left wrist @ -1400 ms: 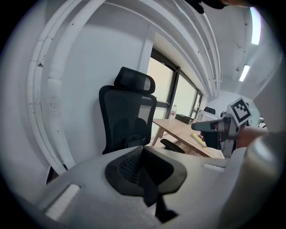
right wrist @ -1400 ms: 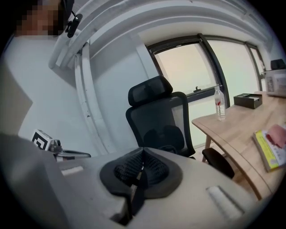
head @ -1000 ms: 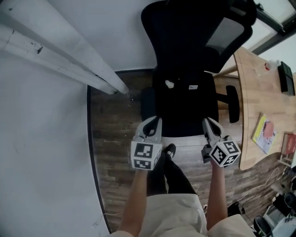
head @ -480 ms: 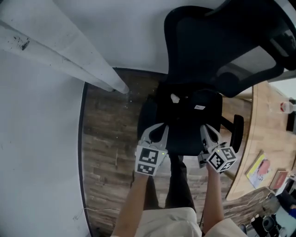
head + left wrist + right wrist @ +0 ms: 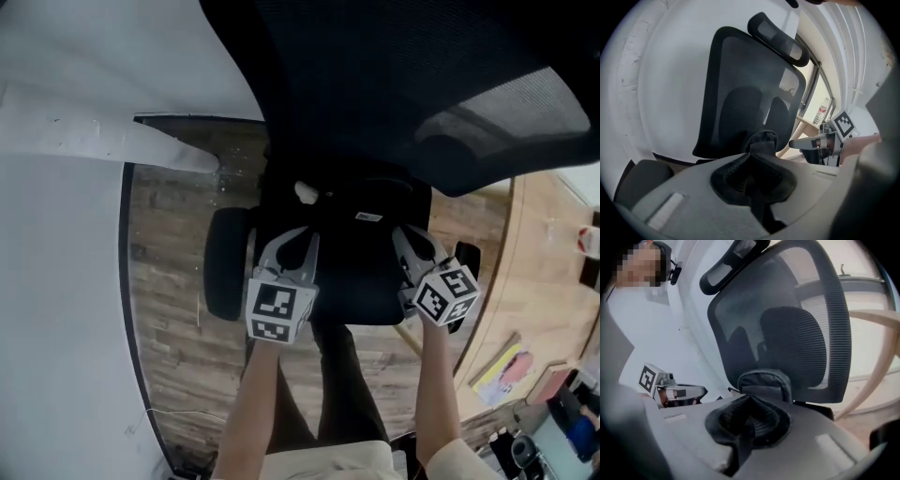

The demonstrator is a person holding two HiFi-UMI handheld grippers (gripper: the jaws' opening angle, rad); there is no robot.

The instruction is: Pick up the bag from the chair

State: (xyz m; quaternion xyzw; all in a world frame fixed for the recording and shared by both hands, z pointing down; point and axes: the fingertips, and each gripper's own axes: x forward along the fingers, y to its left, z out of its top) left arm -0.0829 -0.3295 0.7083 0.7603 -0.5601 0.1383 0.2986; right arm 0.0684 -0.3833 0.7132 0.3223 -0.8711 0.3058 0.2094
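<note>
A black bag [image 5: 356, 248] with a small white tag [image 5: 367, 217] lies on the seat of a black office chair [image 5: 403, 75]. In the head view my left gripper [image 5: 284, 246] reaches over the seat at the bag's left side and my right gripper [image 5: 415, 246] at its right side. Both are shut with nothing between the jaws. The left gripper view shows the bag's rounded top [image 5: 763, 139] just beyond my left gripper [image 5: 752, 157]. In the right gripper view the bag [image 5: 764, 383] stands close ahead of my right gripper [image 5: 749, 399], against the mesh backrest [image 5: 787, 329].
The chair's backrest and headrest overhang the top of the head view. A left armrest [image 5: 225, 262] sticks out beside the seat. A wooden desk [image 5: 553, 244] with a book [image 5: 502, 370] is at the right. A white sloped beam [image 5: 94, 141] runs along the left wall.
Both grippers have moved forward from the seat's front edge to either side of the bag. The chair now fills more of the head view.
</note>
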